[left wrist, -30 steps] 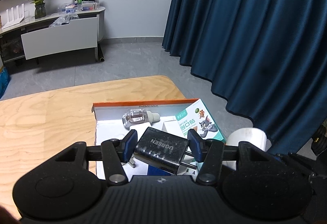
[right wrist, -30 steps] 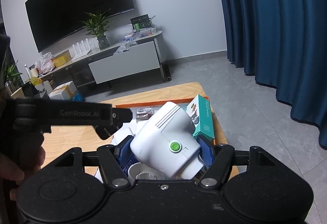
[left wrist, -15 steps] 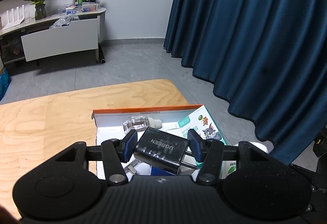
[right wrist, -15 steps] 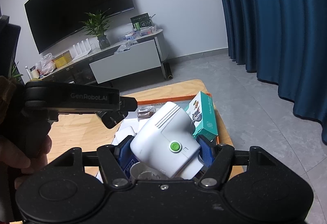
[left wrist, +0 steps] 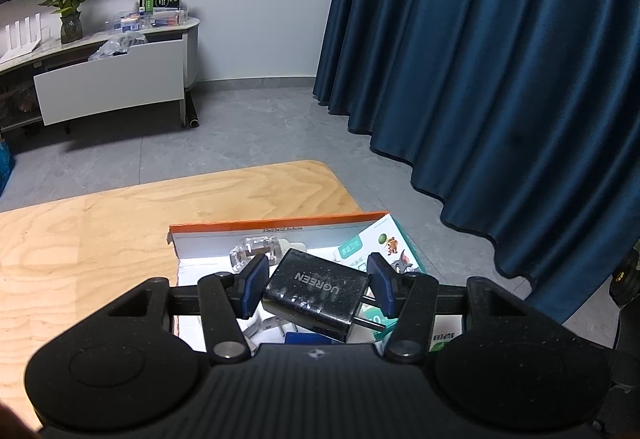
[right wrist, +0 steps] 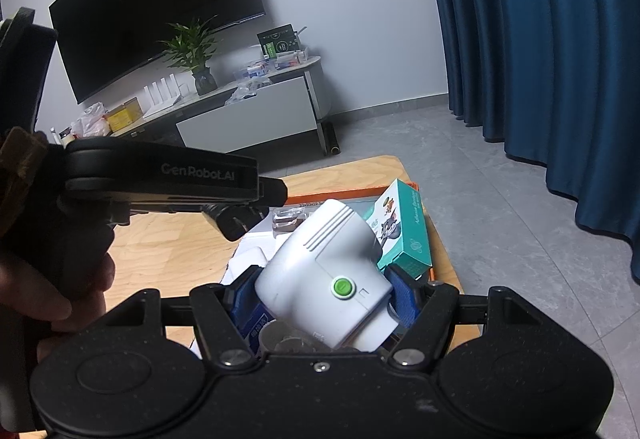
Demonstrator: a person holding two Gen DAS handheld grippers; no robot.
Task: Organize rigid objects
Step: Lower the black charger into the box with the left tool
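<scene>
My left gripper (left wrist: 316, 289) is shut on a black UGREEN charger (left wrist: 314, 293), held tilted above the orange-rimmed box (left wrist: 276, 225) on the wooden table (left wrist: 100, 239). My right gripper (right wrist: 322, 293) is shut on a white device with a green button (right wrist: 324, 271), held over the same box (right wrist: 340, 195). The box holds a teal cartoon carton (left wrist: 394, 259), also in the right wrist view (right wrist: 404, 235), and a clear plastic plug (left wrist: 256, 251). The left gripper's body (right wrist: 160, 179) shows at the left of the right wrist view.
The table's right edge (right wrist: 444, 251) lies just past the box, with grey floor beyond. A blue curtain (left wrist: 500, 79) hangs on the right. A white TV cabinet (left wrist: 112, 87) with a plant stands at the far wall.
Both grippers have risen a little and drawn back with their objects. The left gripper's body now reaches further into the right wrist view.
</scene>
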